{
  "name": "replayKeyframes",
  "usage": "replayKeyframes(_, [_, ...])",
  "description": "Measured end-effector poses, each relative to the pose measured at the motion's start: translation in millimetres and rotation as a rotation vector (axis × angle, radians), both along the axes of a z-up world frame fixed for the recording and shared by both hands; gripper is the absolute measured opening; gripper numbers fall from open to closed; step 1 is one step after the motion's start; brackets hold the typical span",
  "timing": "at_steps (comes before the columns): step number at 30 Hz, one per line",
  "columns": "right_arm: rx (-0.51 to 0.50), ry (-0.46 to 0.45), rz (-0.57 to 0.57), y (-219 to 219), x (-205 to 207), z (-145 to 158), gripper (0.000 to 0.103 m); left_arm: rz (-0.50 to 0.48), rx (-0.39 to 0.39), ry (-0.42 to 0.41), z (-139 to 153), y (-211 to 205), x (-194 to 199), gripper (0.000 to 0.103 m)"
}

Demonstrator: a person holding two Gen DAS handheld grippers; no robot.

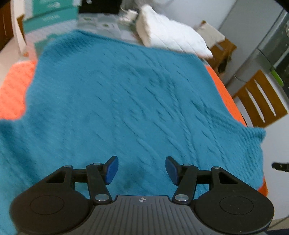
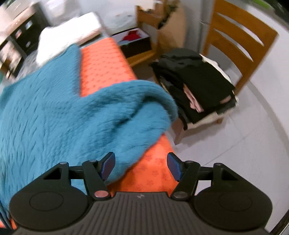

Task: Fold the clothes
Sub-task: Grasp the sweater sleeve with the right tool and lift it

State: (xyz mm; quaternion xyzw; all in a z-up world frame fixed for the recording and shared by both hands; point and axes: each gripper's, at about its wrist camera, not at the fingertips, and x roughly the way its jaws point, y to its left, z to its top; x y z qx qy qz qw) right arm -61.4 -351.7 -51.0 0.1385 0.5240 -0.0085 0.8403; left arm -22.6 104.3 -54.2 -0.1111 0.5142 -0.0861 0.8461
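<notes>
The teal knitted sweater (image 1: pixel 126 101) is spread across the table (image 1: pixel 12 86), which is covered in an orange patterned cloth. The body is laid out mostly flat, but no fold is seen in it, so the folding is judged to be at an early stage: the garment is arranged, and the sleeves and body are left to be turned in.

The left tool (image 1: pixel 141 170) is held just above the sweater near its 6 o'clock edge, with its blue pads apart and nothing between them. The right tool (image 2: pixel 140 165) is held over the table's edge, its pads likewise apart and empty, with the sweater's fabric just beside its left pad.

In the left wrist view the broad flat body is shown, with a white quilted pillow (image 1: pixel 173 34) at 1 o'clock and teal boxes (image 1: pixel 52 16) at 11 o'clock. Only in the right wrist view is a bunched sleeve (image 2: pixel 144 104) seen, heaped at 12 o'clock and overhanging the table's edge; a wooden chair (image 2: pixel 240 41) at 2 o'clock, carrying a stack of dark folded clothes (image 2: pixel 198 83), is also shown there.
</notes>
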Motion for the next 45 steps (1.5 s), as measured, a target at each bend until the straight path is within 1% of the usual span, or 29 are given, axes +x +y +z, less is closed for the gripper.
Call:
replayKeyframes(3, [0.085,-0.006,-0.1,-22,3,-13,0.07,-0.006,-0.011,0.024,-2,-22,-5,0.061])
replayKeyframes(6, [0.17,-0.01,-0.172,-40,11,-26,0.07,0.003,-0.017,0.03,2,-40,-10,0.061])
replayKeyframes(11, [0.293,0.006,-0.223,-59,37,-50,0.069,0.032,-0.026,0.033,10,-62,-13,0.061])
replayKeyframes(14, [0.364,0.028,-0.266,-68,53,-69,0.065,0.051,-0.027,0.039,13,-72,-15,0.061])
replayKeyframes(15, [0.388,0.035,-0.291,-72,57,-74,0.063,0.055,-0.025,0.041,15,-75,-16,0.061])
replayKeyframes(18, [0.467,0.047,-0.356,-83,65,-88,0.062,0.059,-0.017,0.047,17,-84,-18,0.061])
replayKeyframes(22, [0.547,0.078,-0.379,-87,72,-105,0.062,0.067,-0.007,0.058,17,-92,-19,0.061])
replayKeyframes(23, [0.566,0.081,-0.391,-87,73,-109,0.061,0.071,-0.005,0.06,16,-94,-18,0.061])
replayKeyframes(25, [0.596,0.074,-0.419,-90,73,-115,0.054,0.077,-0.003,0.062,16,-96,-18,0.061])
replayKeyframes(26, [0.601,0.06,-0.431,-92,73,-116,0.041,0.079,-0.002,0.062,16,-97,-17,0.061])
replayKeyframes(27, [0.588,0.03,-0.431,-92,72,-110,0.02,0.081,-0.001,0.062,16,-98,-16,0.061])
replayKeyframes(30, [0.519,-0.078,-0.412,-91,68,-82,0.012,0.081,-0.002,0.061,17,-101,-13,0.061])
replayKeyframes(31, [0.496,-0.114,-0.405,-91,67,-73,0.011,0.077,-0.003,0.06,17,-102,-11,0.061])
replayKeyframes(34, [0.422,-0.235,-0.37,-84,54,-29,0.011,0.062,-0.002,0.056,18,-106,-6,0.061])
replayKeyframes(36, [0.358,-0.296,-0.356,-80,40,-5,0.011,0.049,-0.001,0.054,18,-108,-2,0.061])
replayKeyframes(38, [0.3,-0.313,-0.356,-76,27,5,0.011,0.04,-0.005,0.052,17,-110,2,0.061])
replayKeyframes(40, [0.236,-0.301,-0.361,-71,20,5,0.011,0.032,-0.011,0.051,16,-111,5,0.061])
replayKeyframes(43, [0.151,-0.286,-0.353,-64,18,4,0.011,0.024,-0.022,0.046,16,-111,10,0.061])
replayKeyframes(45, [0.1,-0.303,-0.319,-56,21,10,0.01,0.024,-0.029,0.037,18,-108,12,0.061])
